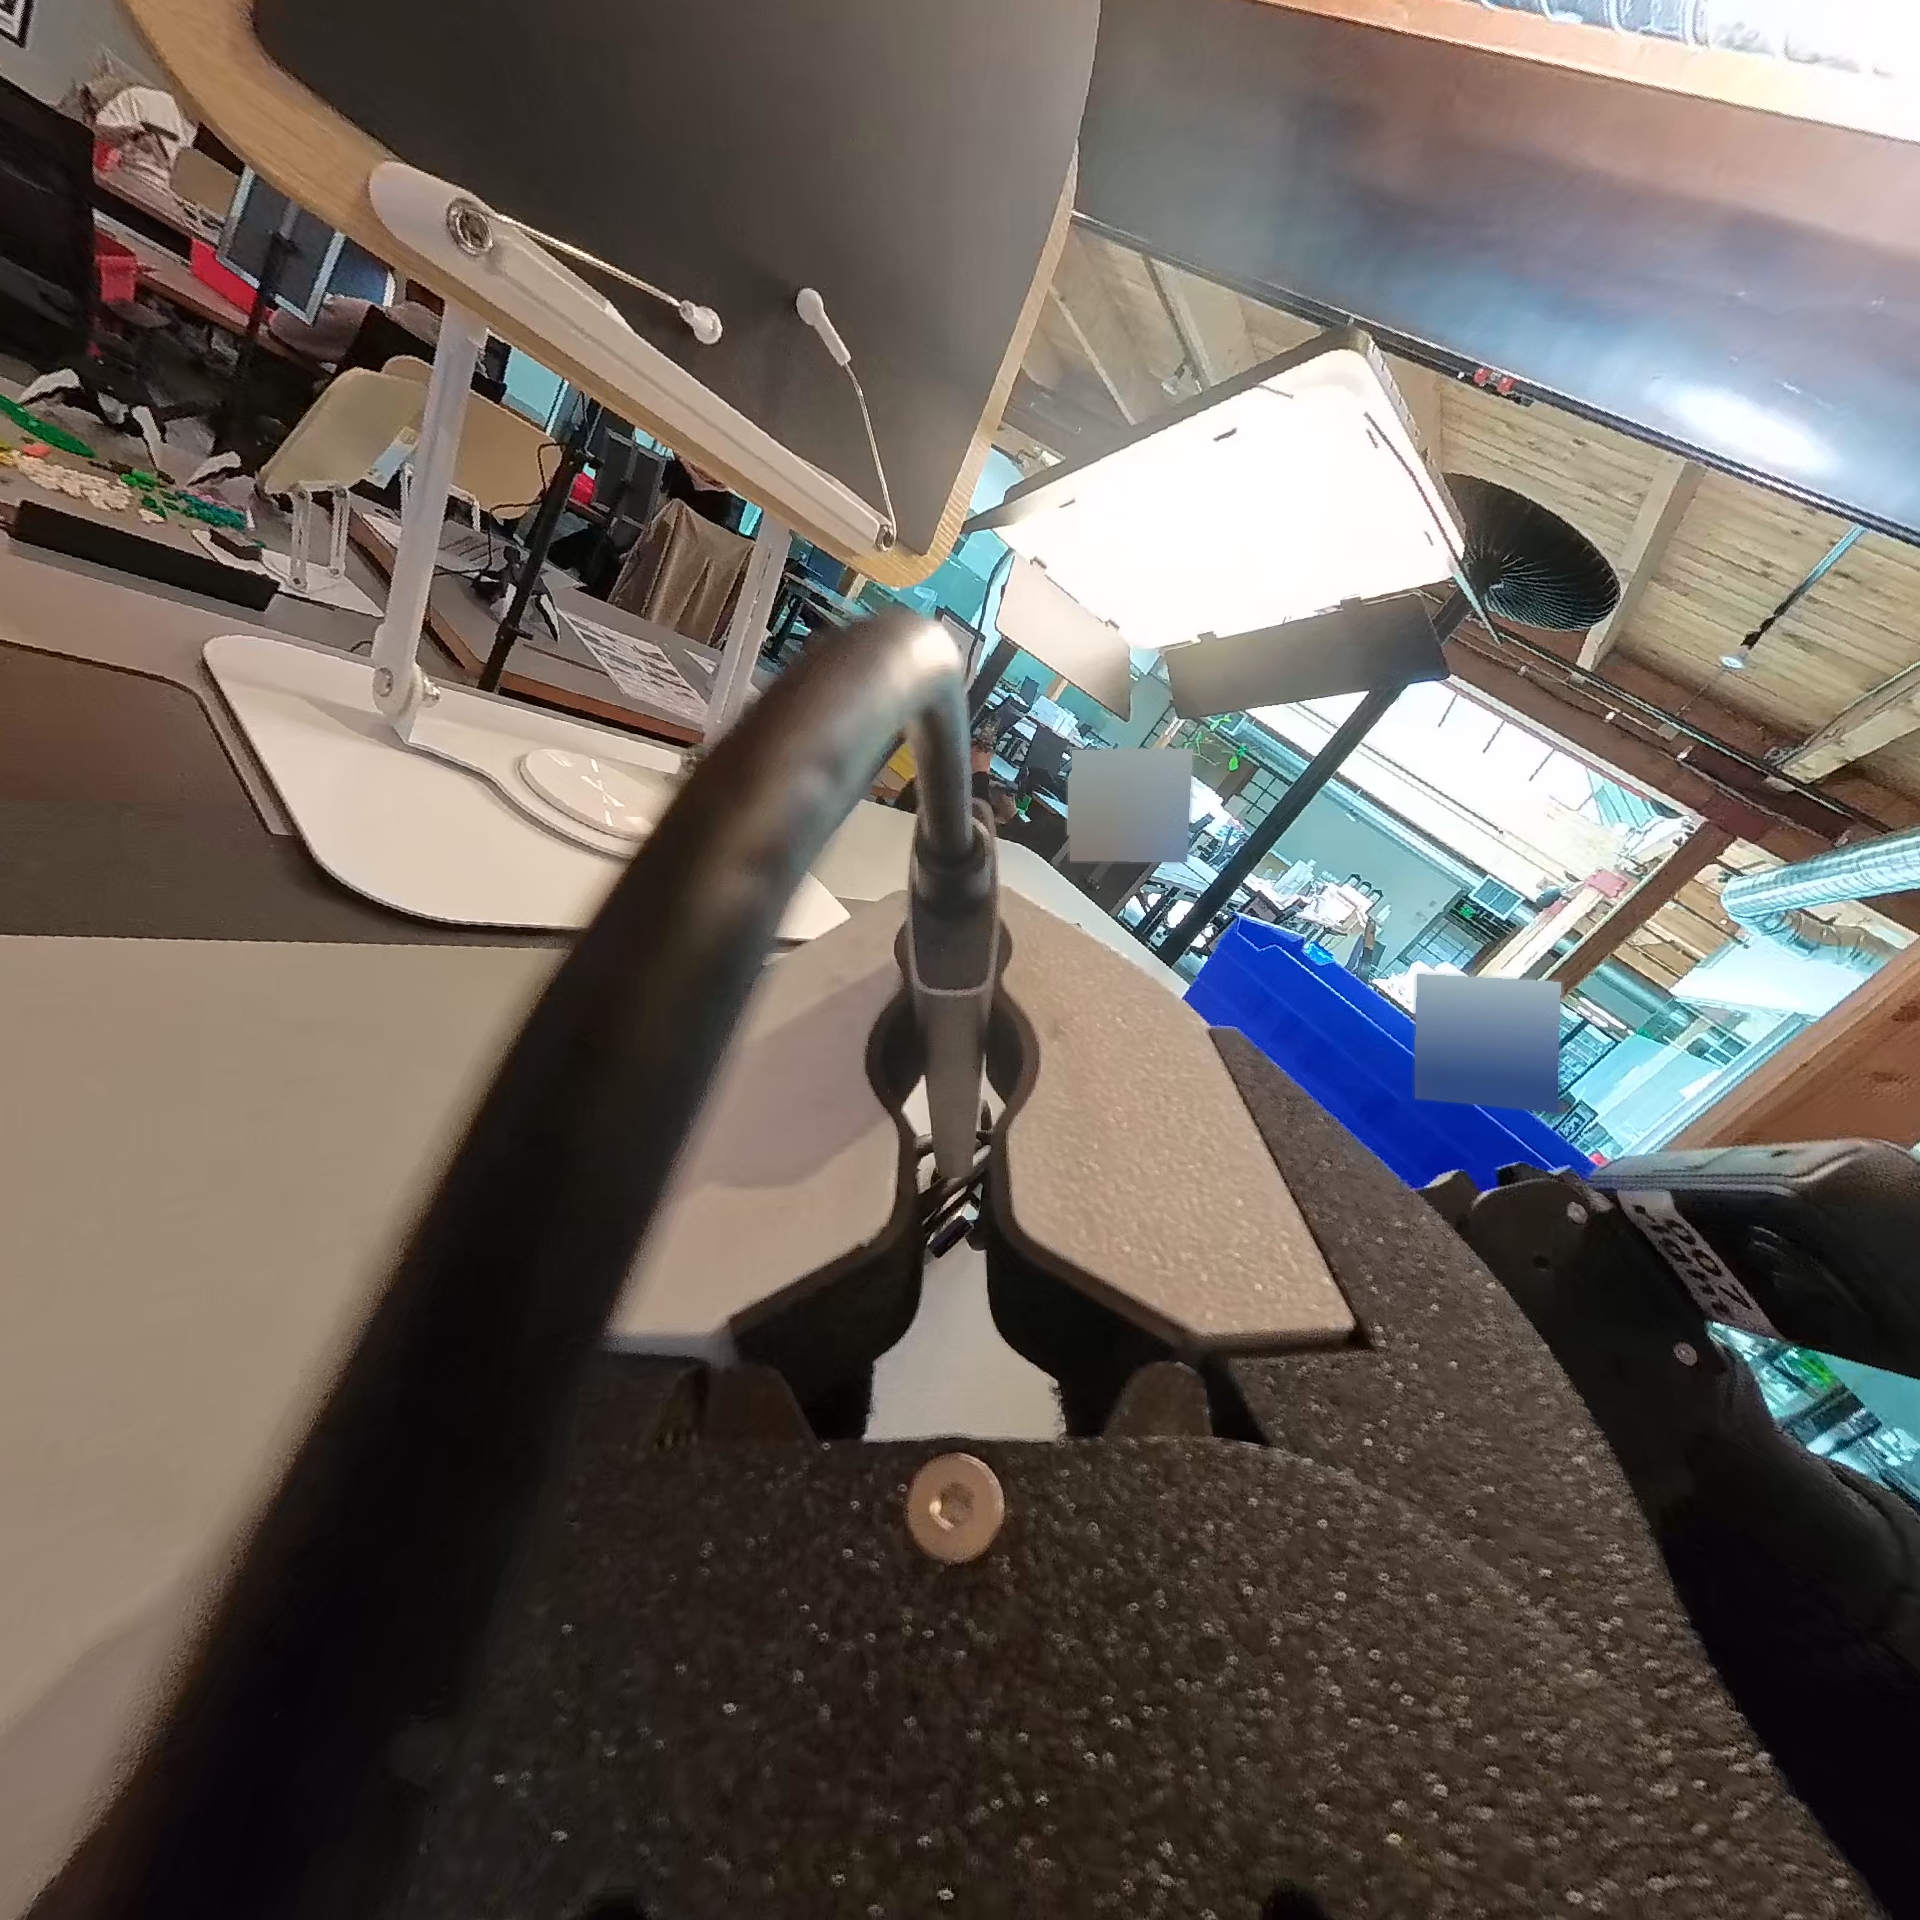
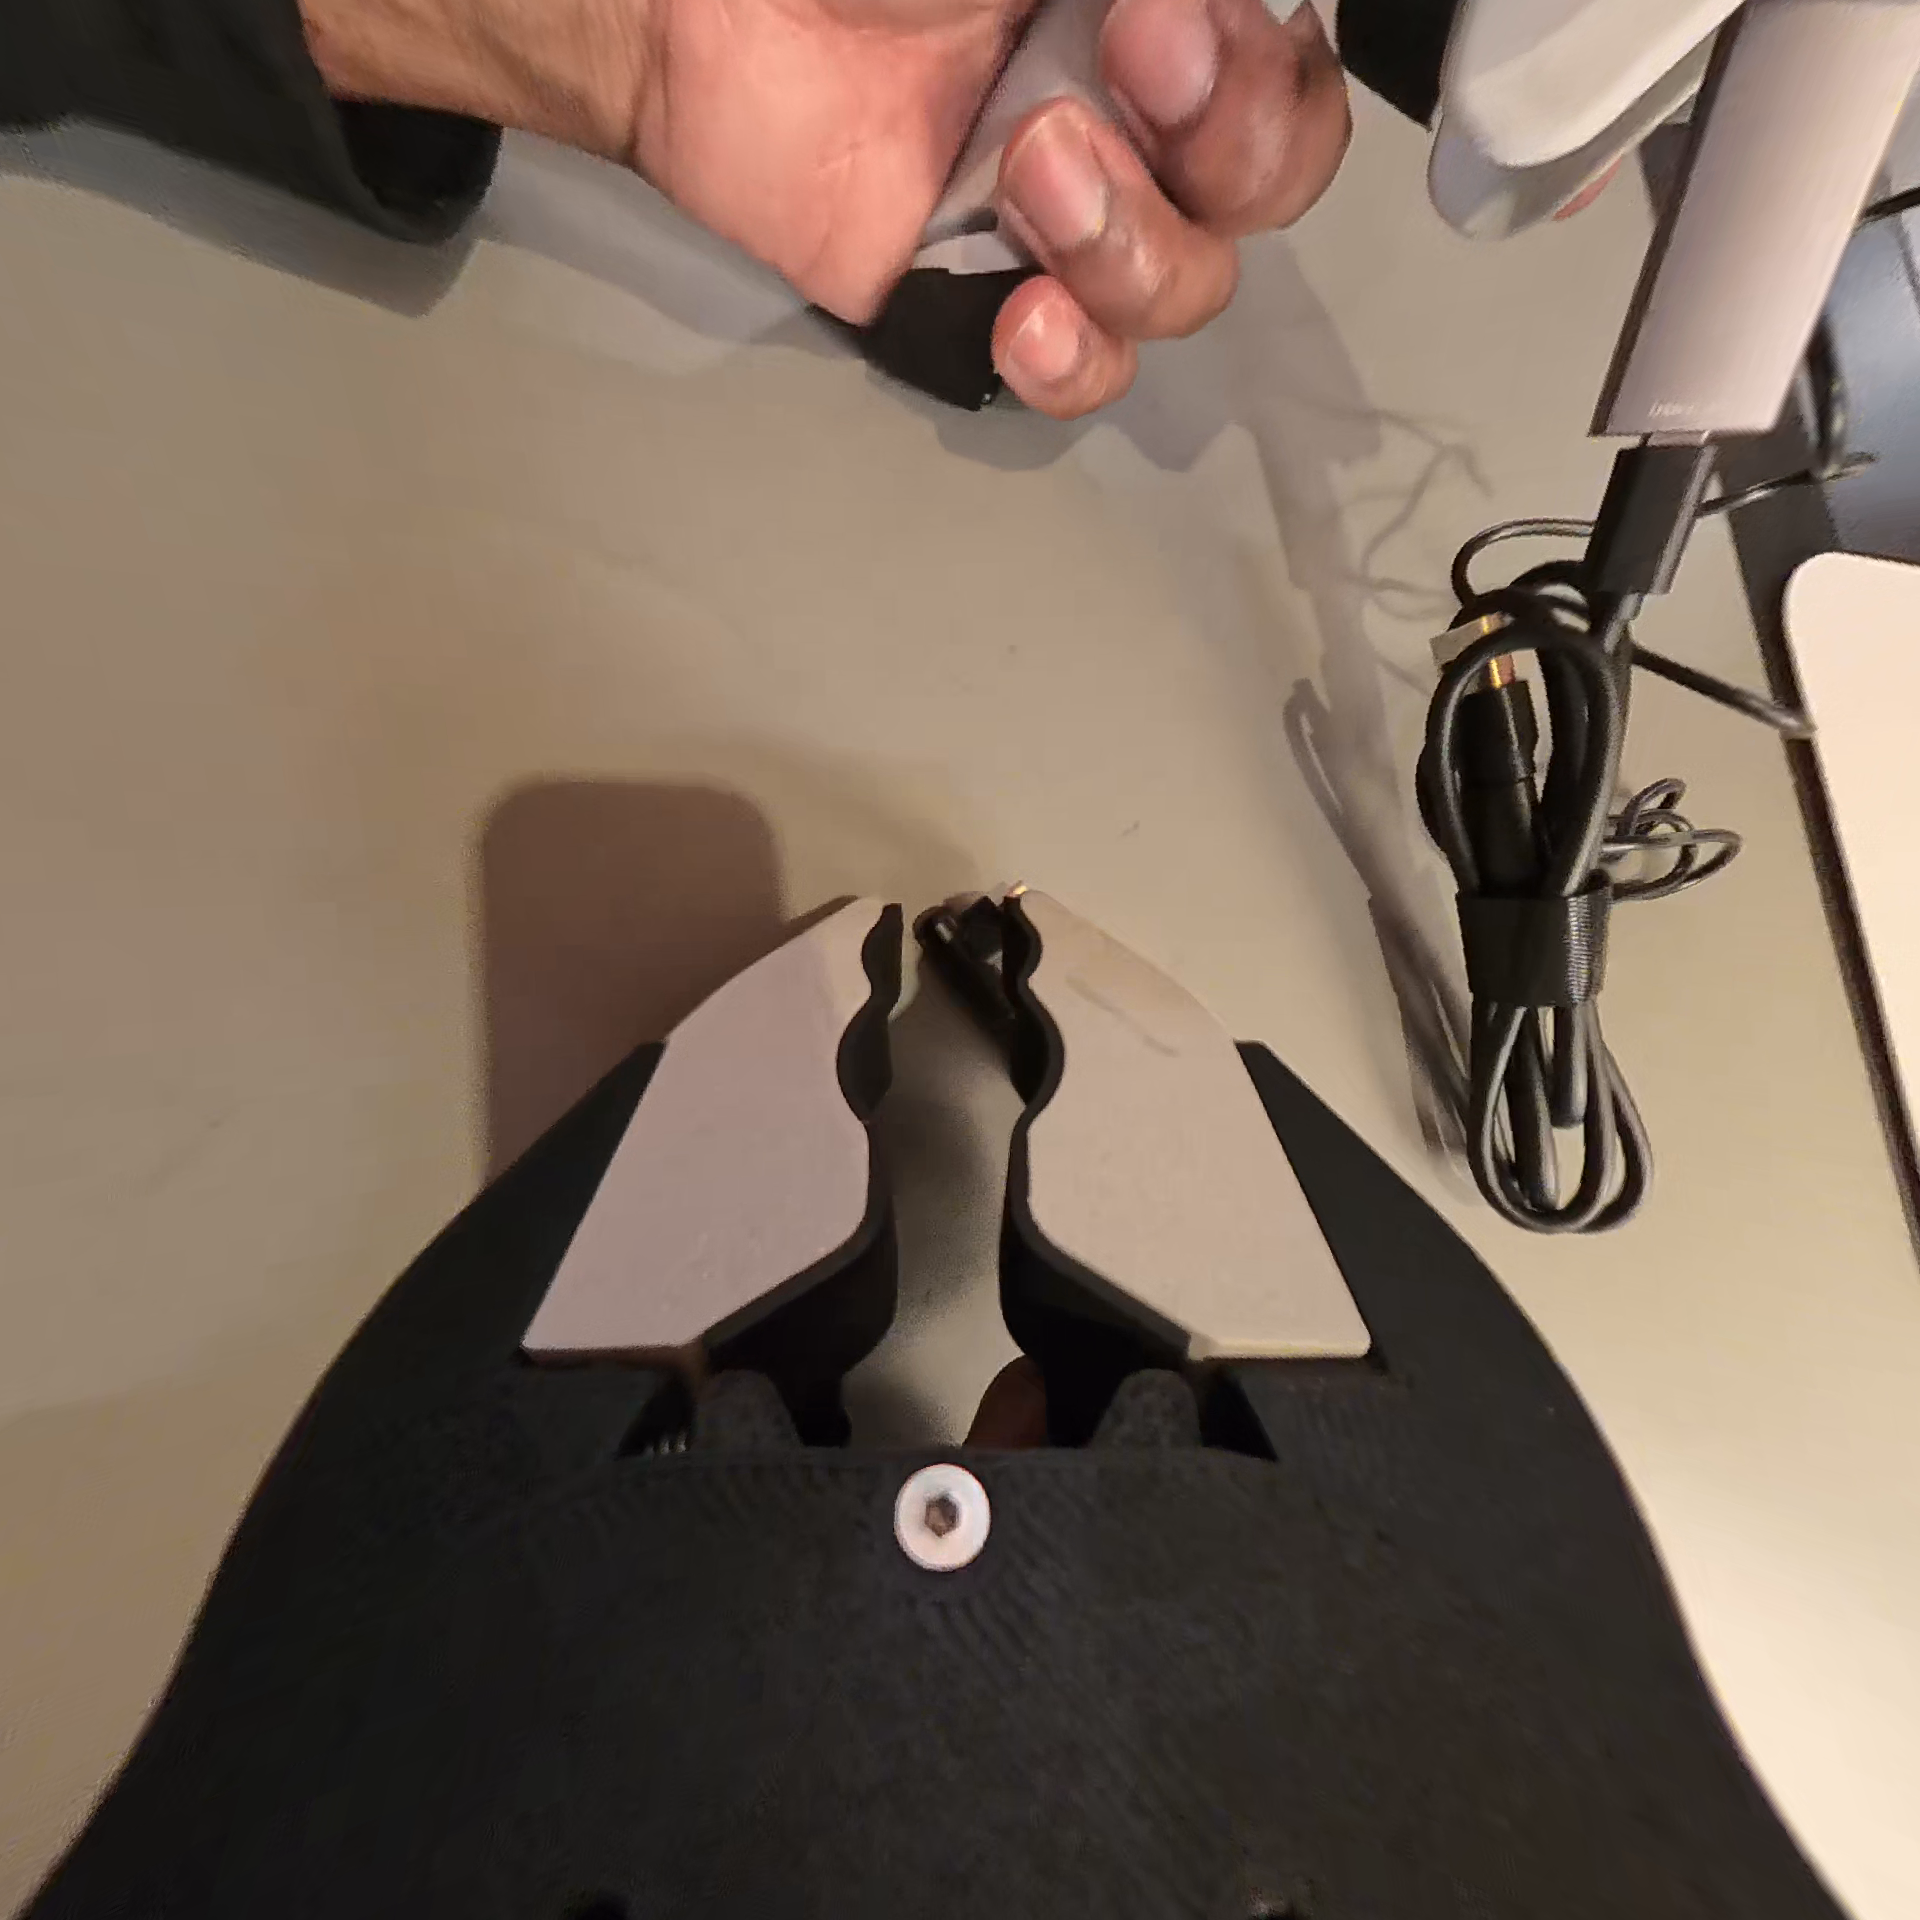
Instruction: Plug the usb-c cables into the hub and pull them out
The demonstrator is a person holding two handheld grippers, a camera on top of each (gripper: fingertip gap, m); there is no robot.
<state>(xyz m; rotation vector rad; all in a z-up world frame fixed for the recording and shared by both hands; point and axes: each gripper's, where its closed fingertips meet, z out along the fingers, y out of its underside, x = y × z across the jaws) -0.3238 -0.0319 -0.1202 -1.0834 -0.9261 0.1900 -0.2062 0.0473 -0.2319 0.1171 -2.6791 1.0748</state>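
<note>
Bench: pale, matte top, carrying everything below. Stand: white jointed arm under a tilted wood-edged board, on a flat white base at the far left of the bench; a corner of that base shows at the right edge of the right wrist view. Light panel: lit white rectangle on a dark pole, beyond the bench. Bin: blue plastic, beyond the bench edge to the right. Left hand-held gripper: black body, pale fingers closed tight on the hub, which stands edge-on between them. Right hand-held gripper: same build, over the near middle of the bench, jaws narrow, with the plug pinched at the tips. Hand: wrapped round a grey-and-black handle at the far side of the bench, dark sleeve to its left. Hub: slim grey slab; in the right wrist view it sits off the bench at the far right, well apart from the right hand-held gripper. Lead: thick black cable leaving the hub's end and arching down to the near left. Bundle: dark coiled cable bound by a black strap, lying on the bench just near of the hub. Plug: small, black, lying against the right-hand finger; its cable is hidden.
</note>
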